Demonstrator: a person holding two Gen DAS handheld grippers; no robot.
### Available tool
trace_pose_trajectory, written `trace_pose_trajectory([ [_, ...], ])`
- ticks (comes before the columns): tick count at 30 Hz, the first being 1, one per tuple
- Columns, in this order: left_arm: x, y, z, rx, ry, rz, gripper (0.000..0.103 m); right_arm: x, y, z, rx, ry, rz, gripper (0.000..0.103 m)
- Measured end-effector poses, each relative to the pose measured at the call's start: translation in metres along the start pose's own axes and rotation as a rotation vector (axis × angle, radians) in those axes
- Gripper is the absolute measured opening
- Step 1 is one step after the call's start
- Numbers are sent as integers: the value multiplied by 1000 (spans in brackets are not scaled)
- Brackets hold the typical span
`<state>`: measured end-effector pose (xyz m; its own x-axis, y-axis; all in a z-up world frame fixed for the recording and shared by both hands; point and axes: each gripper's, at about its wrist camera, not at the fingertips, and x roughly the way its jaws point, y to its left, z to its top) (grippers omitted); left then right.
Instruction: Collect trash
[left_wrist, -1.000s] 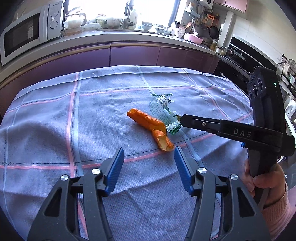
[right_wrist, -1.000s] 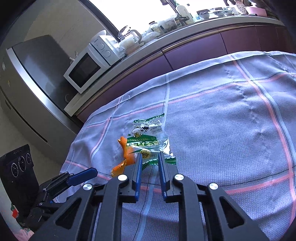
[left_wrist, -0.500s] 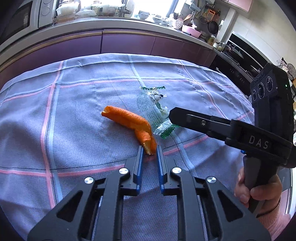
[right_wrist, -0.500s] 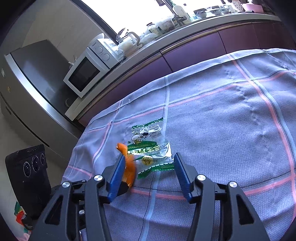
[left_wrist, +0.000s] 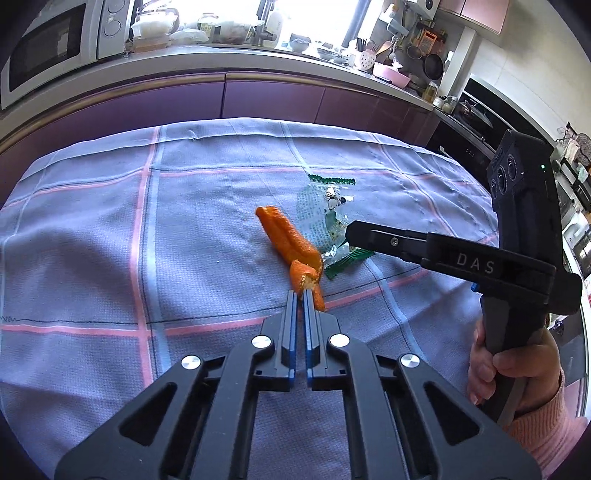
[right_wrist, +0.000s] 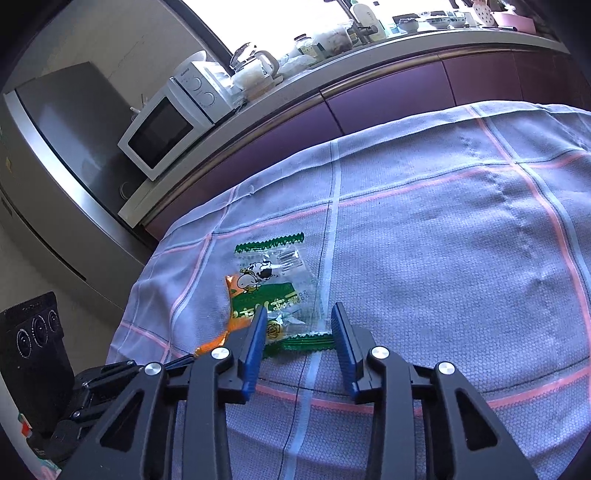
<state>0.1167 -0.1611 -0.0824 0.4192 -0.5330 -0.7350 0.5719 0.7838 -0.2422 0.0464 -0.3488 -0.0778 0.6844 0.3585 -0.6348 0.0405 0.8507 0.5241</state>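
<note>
An orange peel (left_wrist: 291, 243) lies on the checked tablecloth (left_wrist: 110, 258). My left gripper (left_wrist: 300, 295) is shut on the peel's near end. A clear and green snack wrapper (right_wrist: 277, 291) lies just right of the peel; it also shows in the left wrist view (left_wrist: 325, 218). My right gripper (right_wrist: 298, 314) is open, its fingers on either side of the wrapper's near green edge, low over the cloth. The right gripper also shows in the left wrist view (left_wrist: 354, 232), reaching in from the right. The peel shows partly behind the wrapper in the right wrist view (right_wrist: 236, 321).
A purple kitchen counter (left_wrist: 258, 92) runs behind the table, with a microwave (left_wrist: 48, 44) and dishes on it. A steel fridge (right_wrist: 55, 155) stands at the left in the right wrist view. An oven (left_wrist: 476, 122) is at the far right.
My left gripper moved in and closed on the peel's near end, after being wide open. My right gripper opened from shut and now straddles the wrapper's near edge.
</note>
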Motion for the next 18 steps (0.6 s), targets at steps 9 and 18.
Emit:
trace_pose_trajectory([
  [9, -21, 16, -10, 7, -32, 36, 4, -11, 2, 4, -2, -43, 20, 52],
  [18, -21, 16, -13, 14, -37, 31, 34, 8, 15, 6, -17, -5, 1, 59],
])
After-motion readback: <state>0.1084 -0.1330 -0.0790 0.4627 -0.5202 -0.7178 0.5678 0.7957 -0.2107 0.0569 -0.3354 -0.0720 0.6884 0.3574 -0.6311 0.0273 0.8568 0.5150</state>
